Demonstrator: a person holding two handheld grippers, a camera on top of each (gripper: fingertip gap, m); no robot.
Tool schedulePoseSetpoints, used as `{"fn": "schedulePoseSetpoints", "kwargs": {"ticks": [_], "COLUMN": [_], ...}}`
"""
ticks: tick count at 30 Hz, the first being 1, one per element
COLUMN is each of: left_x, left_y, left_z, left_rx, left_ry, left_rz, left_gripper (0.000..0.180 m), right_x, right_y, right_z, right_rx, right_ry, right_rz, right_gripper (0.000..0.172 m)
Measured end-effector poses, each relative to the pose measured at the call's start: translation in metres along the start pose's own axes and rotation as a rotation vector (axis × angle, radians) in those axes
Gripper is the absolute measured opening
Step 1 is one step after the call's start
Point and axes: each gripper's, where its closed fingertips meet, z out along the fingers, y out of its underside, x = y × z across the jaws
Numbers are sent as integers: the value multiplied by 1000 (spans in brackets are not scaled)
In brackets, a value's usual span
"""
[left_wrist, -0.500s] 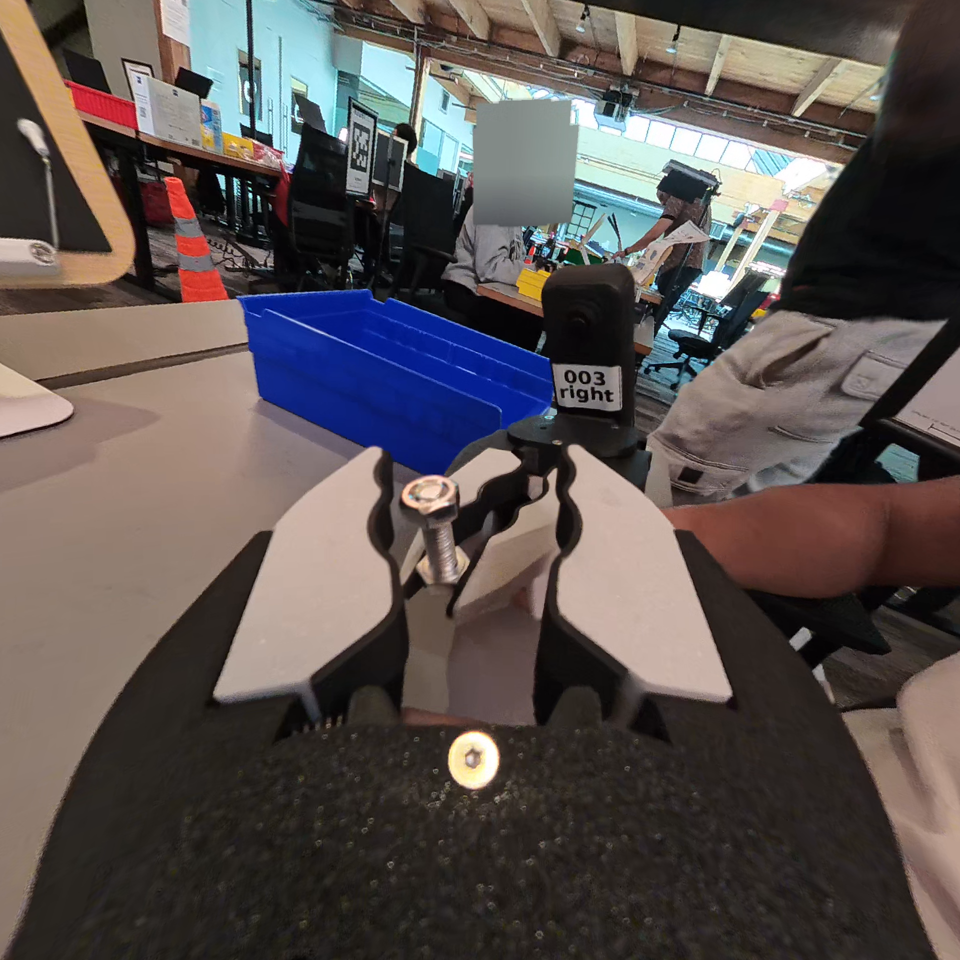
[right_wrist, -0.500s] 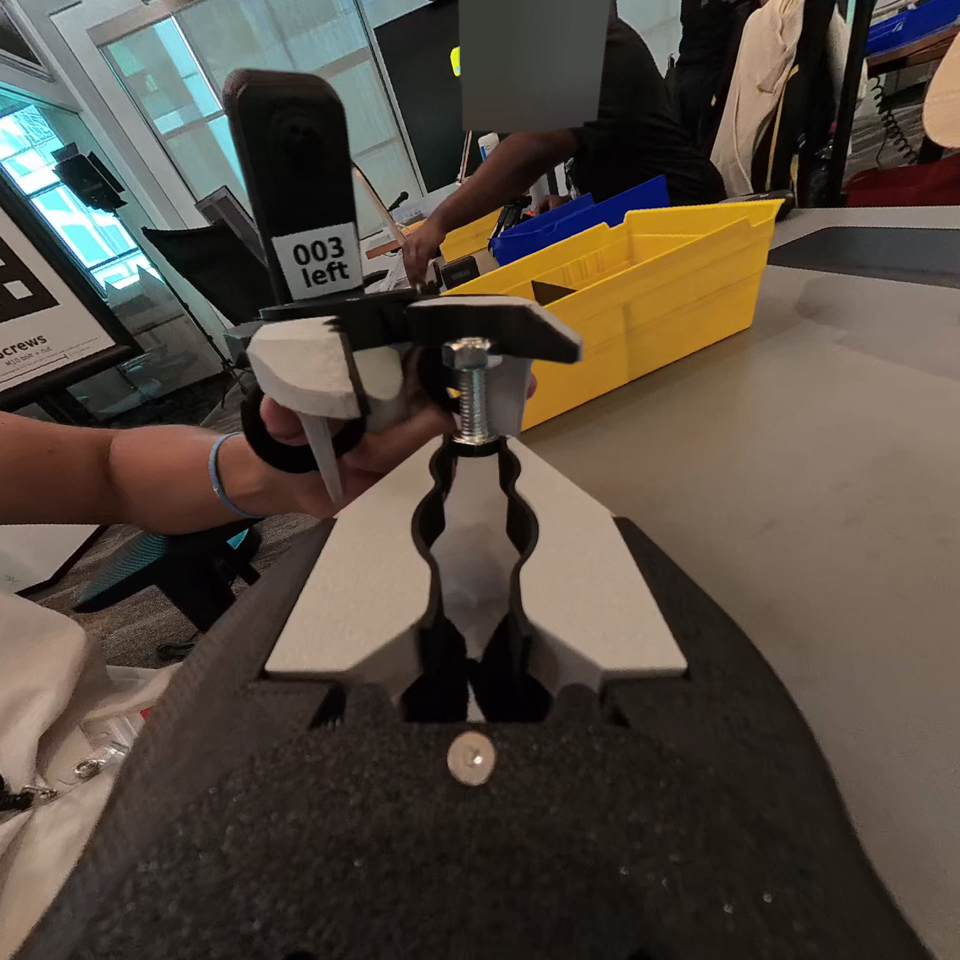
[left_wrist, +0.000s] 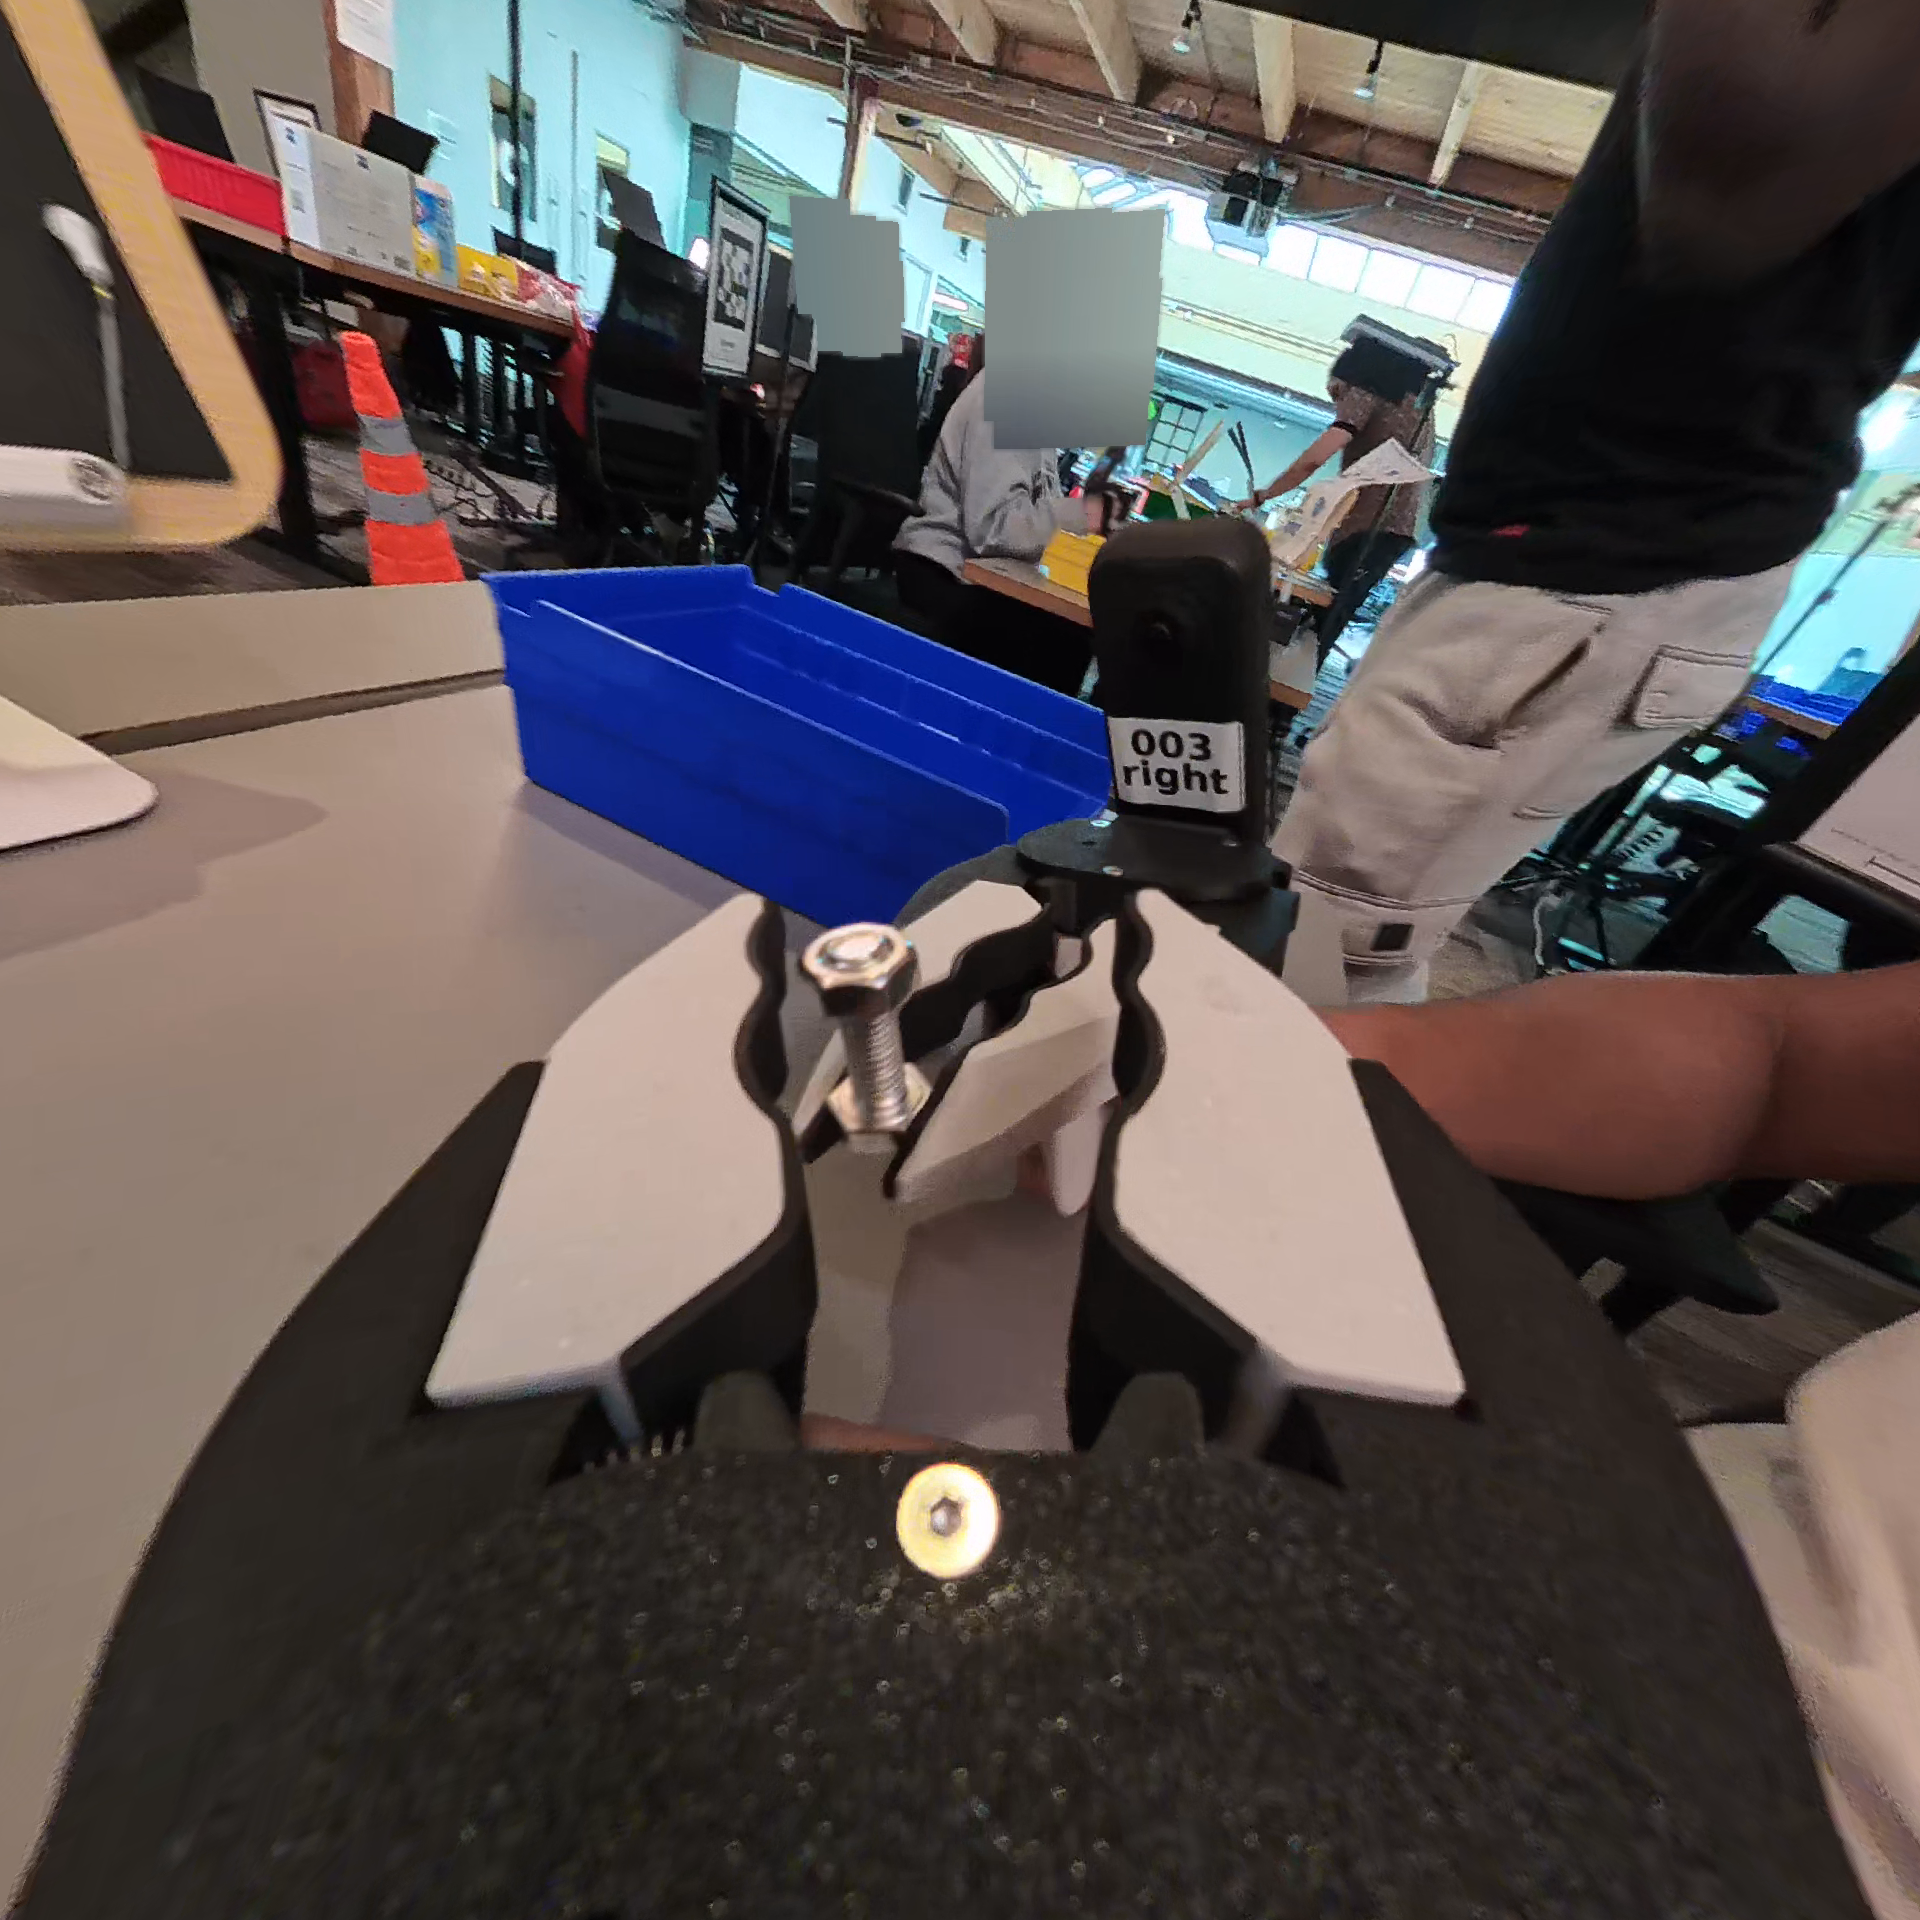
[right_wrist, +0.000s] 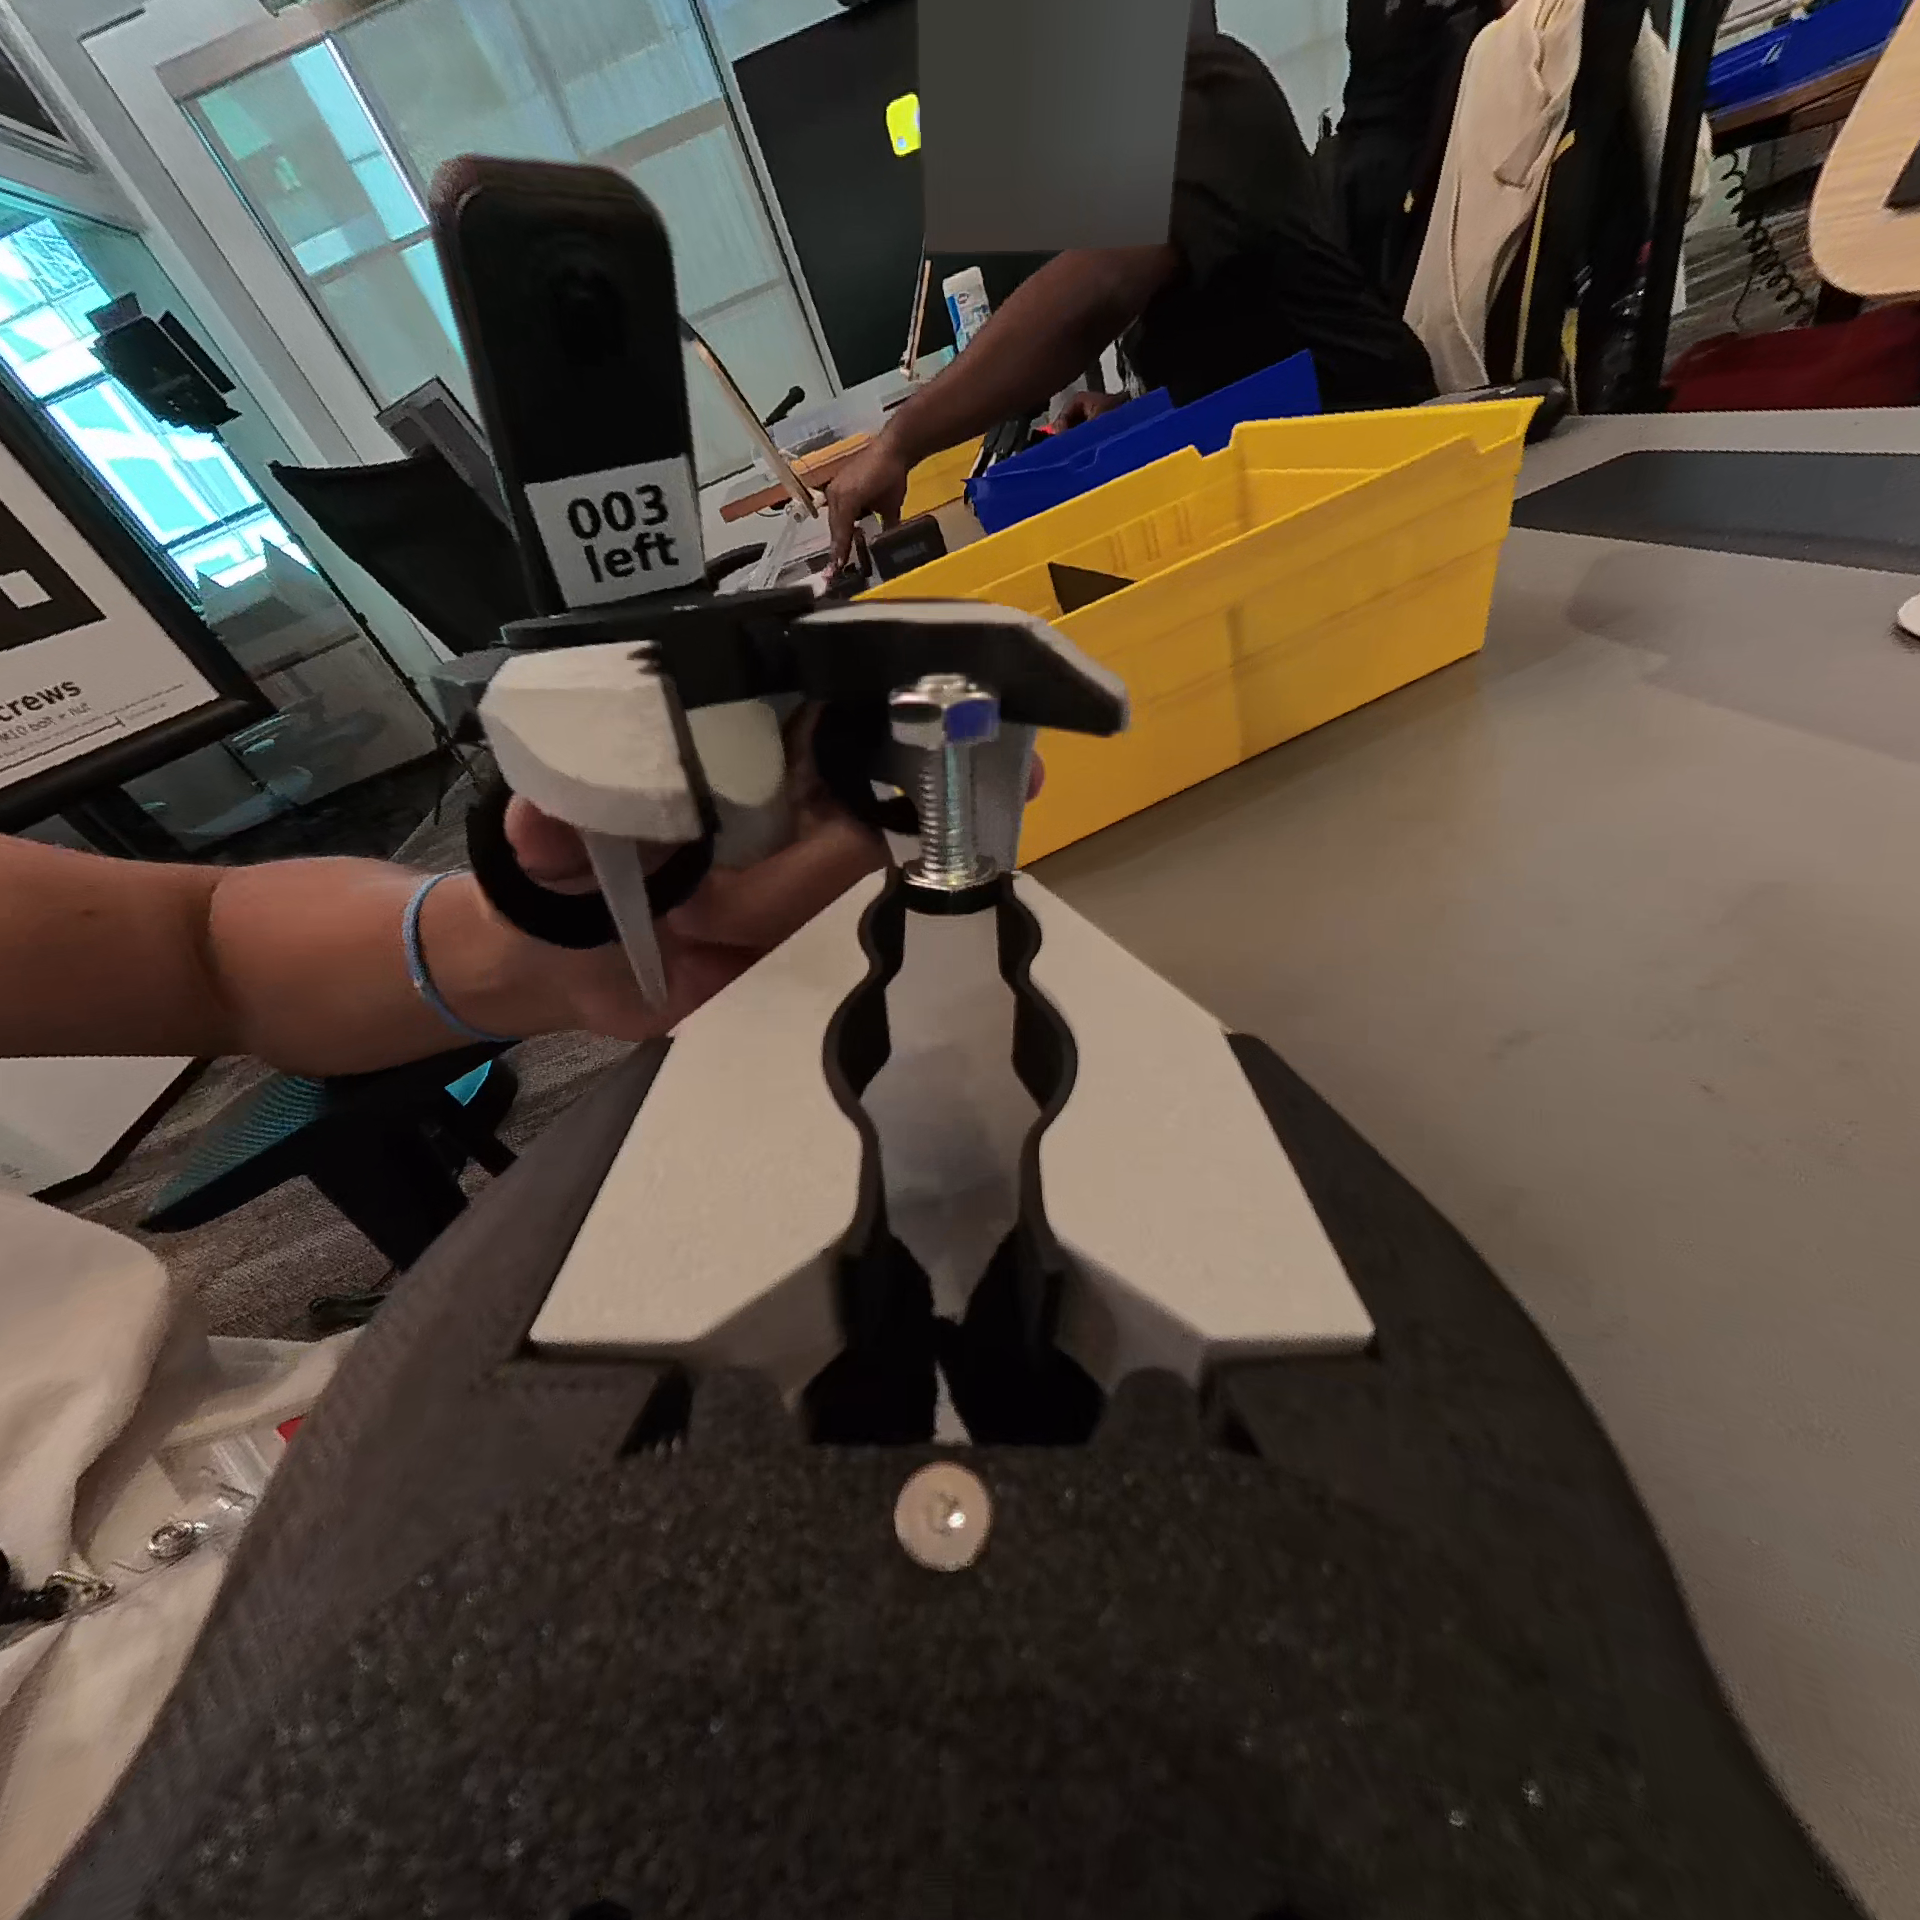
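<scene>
One shiny bolt (right_wrist: 948, 790) stands up straight with one nut (right_wrist: 951, 871) on it, and the right tongs (right_wrist: 951, 899) squeeze that nut. The left tongs (left_wrist: 940, 935) are wide open around the bolt's head. One yellow bin (right_wrist: 1351, 582) and one blue bin (left_wrist: 769, 727) sit well apart on the worktop (right_wrist: 1558, 935).

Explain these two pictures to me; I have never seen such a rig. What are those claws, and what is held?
No robot: a person holds a two-finger claw in each hand, each with a camera looking along its fingers. One picture comes from the left claw, one from the right claw. The right claw pinches a nut, a silver bolt standing up from it. The left claw is open around the bolt, not gripping it. On the grey table stand a blue bin and a yellow bin.
</scene>
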Motion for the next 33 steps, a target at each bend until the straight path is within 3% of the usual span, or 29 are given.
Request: {"fn": "schedulePoseSetpoints", "kwargs": {"ticks": [6,15,22,29,33], "left_x": [-13,3,-17,5,-4], "left_y": [-10,1,-1,9,5], "left_z": [-25,4,-18,5,-3], "left_rx": [70,-5,29,-36,-12], "left_ry": [-81,14,-61,30,-8], "left_rz": [-11,-2,-31,-18,-18], "left_gripper": [54,58,56,59,58], "right_x": [9,-6,10,-4,-4], "right_y": [-3,2,0,5,5], "right_z": [-6,3,-5,5,4], "right_rx": [11,-6,0,-20,-21], "right_ry": [19,-18,29,-10,-7], "right_rz": [20,-6,16,-10,-11], "right_gripper": [17,17,17,17,17]}}
